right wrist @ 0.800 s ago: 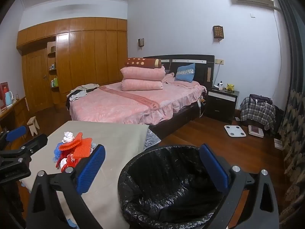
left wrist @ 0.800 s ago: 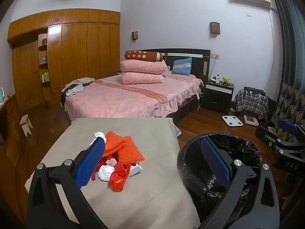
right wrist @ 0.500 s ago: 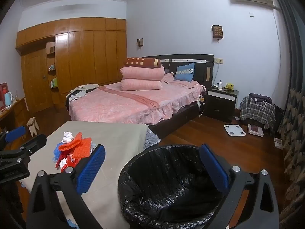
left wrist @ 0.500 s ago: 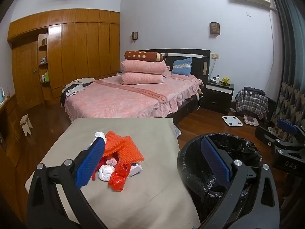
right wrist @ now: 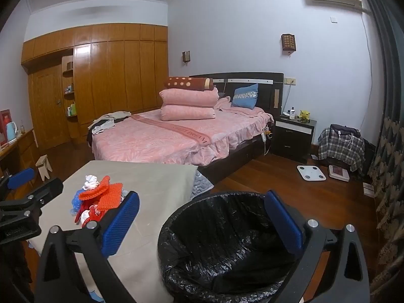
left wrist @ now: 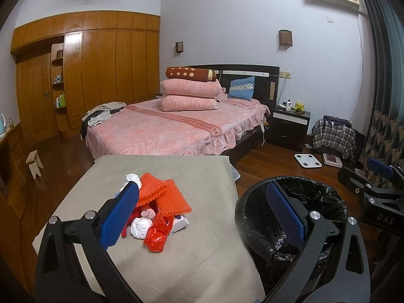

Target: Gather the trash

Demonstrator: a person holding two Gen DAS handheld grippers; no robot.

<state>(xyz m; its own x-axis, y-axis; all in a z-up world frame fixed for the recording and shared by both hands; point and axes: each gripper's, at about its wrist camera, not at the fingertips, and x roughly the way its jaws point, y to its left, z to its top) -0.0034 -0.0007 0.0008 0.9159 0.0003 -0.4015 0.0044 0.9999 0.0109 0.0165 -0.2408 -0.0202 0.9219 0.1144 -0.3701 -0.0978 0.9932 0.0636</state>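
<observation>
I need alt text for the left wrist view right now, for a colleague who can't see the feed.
The open left gripper hangs above a grey-covered table bearing a pile of orange mesh, red and white knotted plastic bags. A round bin lined with a black plastic bag stands right of the table, the right gripper beyond it. A pink bed fills the background.

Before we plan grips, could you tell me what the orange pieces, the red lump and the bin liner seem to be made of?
Orange pieces: probably foam netting, matte; bumpy mesh surface.
Red lump: likely thin plastic bag, glossy; knotted, crinkled, shiny highlights.
Bin liner: thin black plastic film, glossy; wrinkles catching light, folded over the rim.
</observation>
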